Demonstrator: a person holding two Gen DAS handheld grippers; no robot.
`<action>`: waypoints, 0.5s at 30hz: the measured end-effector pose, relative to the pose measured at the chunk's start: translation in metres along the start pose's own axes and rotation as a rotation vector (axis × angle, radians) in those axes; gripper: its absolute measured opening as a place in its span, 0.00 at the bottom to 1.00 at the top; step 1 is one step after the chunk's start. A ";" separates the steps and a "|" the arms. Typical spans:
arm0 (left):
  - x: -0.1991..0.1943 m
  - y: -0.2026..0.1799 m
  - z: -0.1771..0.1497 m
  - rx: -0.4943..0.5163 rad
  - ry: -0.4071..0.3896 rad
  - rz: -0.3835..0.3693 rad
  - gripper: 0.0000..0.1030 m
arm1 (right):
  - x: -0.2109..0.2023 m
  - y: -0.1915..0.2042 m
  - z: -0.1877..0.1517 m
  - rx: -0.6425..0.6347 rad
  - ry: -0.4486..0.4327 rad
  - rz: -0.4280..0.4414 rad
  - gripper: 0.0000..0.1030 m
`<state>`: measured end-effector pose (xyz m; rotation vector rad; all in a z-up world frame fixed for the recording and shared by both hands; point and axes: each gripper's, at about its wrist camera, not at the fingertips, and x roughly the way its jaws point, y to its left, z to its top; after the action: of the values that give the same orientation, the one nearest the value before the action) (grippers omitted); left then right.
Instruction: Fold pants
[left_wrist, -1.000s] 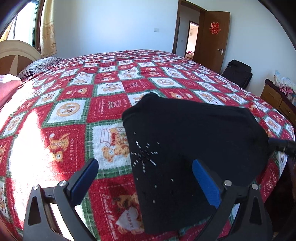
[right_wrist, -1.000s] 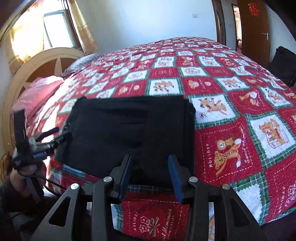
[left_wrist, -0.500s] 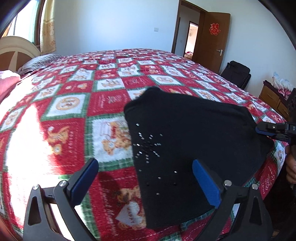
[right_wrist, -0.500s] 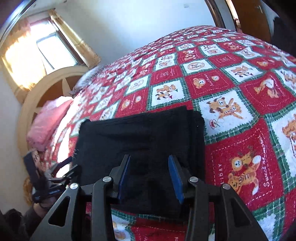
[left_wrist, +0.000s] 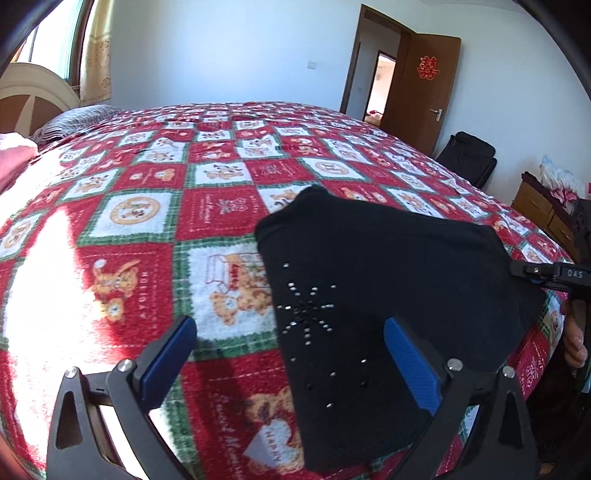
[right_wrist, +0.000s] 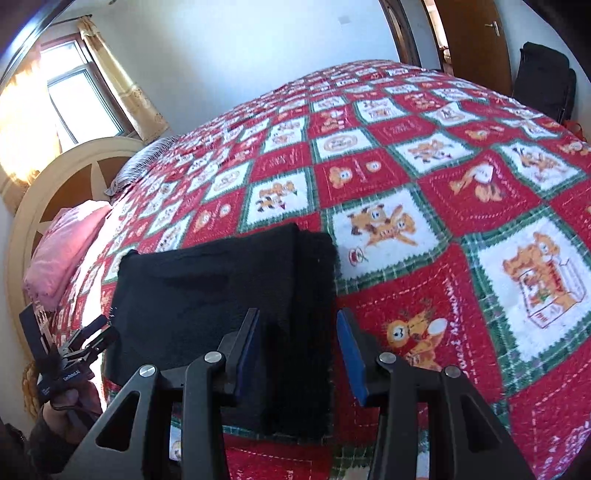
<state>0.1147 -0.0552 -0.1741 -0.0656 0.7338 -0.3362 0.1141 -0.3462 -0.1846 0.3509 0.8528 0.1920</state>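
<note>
- Pants (left_wrist: 388, 280), black and folded into a flat block, lie at lower centre of my left wrist view, on the red patchwork blanket (left_wrist: 147, 221).
- My left gripper (left_wrist: 291, 358) gapes wide, holding nothing.
- My right gripper (right_wrist: 297, 347) sits part open above the pants' right edge, pads not pressing.

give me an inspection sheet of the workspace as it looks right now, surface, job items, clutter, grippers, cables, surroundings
Surface: bed with red, white and green patchwork blanket, sun patch near left edge.
Job's things: black pants folded into a flat rectangle, studded side up, near the bed's edge.
Clutter: pink bedding by the headboard.
Grippers: left gripper open wide above the pants' edge; right gripper partly open above the fold, holding nothing.
Cables: nothing seen.
Surroundings: open brown door, black bag, window with curtain.
</note>
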 end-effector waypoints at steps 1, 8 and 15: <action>0.003 0.000 0.000 -0.003 0.007 -0.009 1.00 | 0.003 -0.003 -0.001 0.020 0.006 0.020 0.43; 0.012 0.004 0.004 -0.041 0.004 -0.054 1.00 | 0.014 -0.014 -0.001 0.053 0.017 0.081 0.43; 0.005 -0.003 0.001 -0.048 0.001 -0.170 0.98 | 0.011 -0.009 -0.004 0.048 0.001 0.089 0.43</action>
<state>0.1180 -0.0598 -0.1759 -0.1741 0.7394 -0.4805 0.1184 -0.3506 -0.1984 0.4341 0.8448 0.2547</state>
